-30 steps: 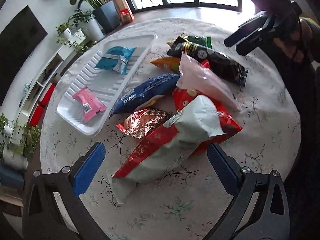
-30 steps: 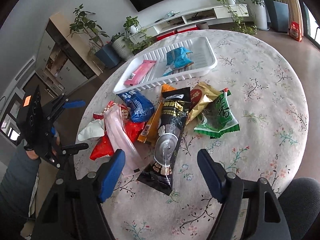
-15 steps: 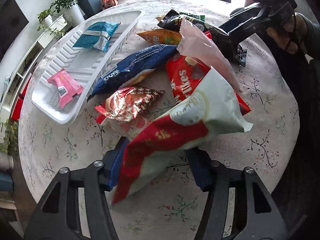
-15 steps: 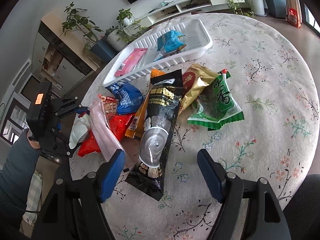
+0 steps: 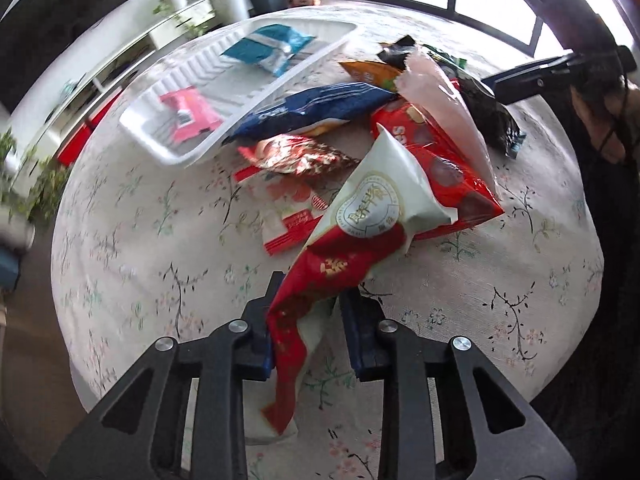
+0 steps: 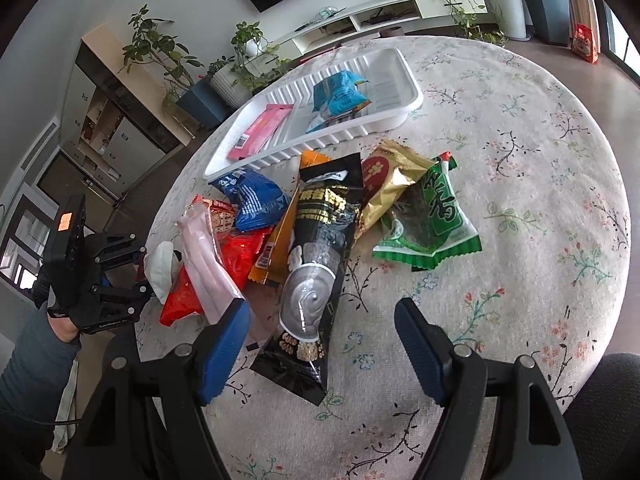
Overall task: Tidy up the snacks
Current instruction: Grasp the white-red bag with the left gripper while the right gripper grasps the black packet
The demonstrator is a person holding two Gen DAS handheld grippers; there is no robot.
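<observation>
The worktop wears a matt, faintly rough cloth printed with flowers, and the white tray looks like smooth ribbed plastic. The black bag and gold packet shine like glossy foil, while the red-and-white bag seems a duller film, though blur makes that uncertain. Each tool is matt black plastic with blue pads.
</observation>
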